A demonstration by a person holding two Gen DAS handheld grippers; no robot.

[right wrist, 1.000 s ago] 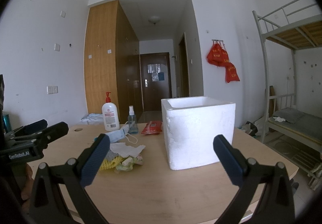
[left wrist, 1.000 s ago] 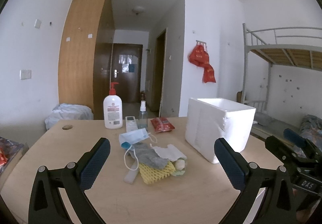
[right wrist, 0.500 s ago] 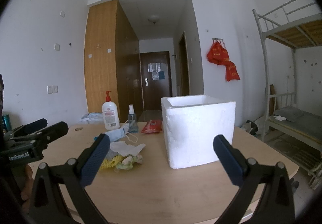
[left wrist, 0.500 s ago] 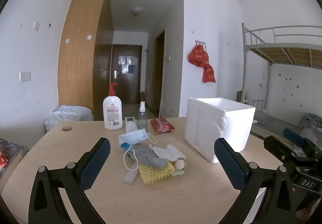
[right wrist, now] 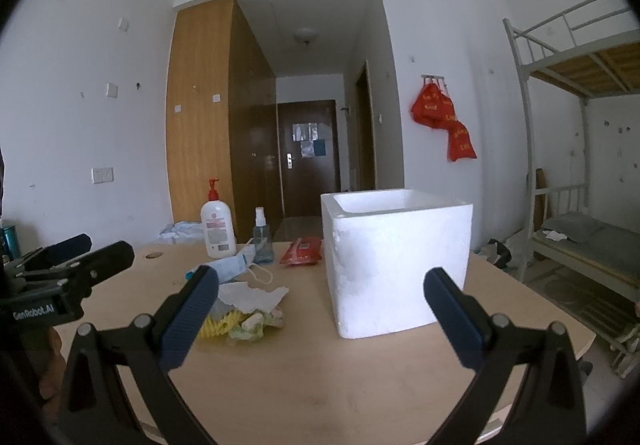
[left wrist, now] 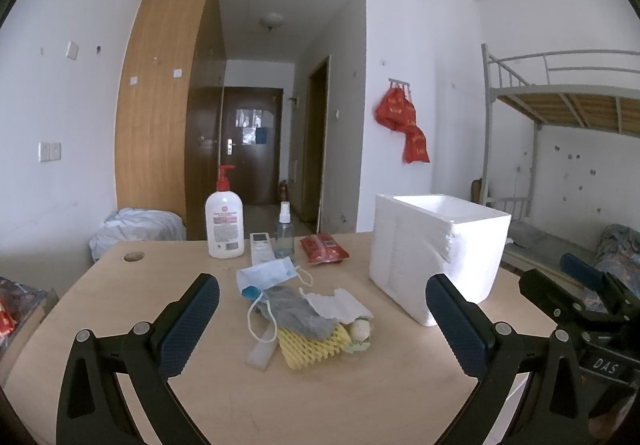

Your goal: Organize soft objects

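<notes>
Lying crumpled: pleated mask (left wrist: 266, 274), knitted glove (left wrist: 298, 311), foam netting (left wrist: 314, 343).

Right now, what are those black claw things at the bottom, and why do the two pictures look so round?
Those claws are two grippers a person holds, one in each hand. Each has a tiny round-eyed camera looking out between its fingers, so each picture comes from one gripper.

The left gripper and the right gripper are both open and hold nothing.

On the table lies a heap of soft things: a blue face mask, a grey glove, yellow foam netting. Beside the heap stands a white foam box.
</notes>
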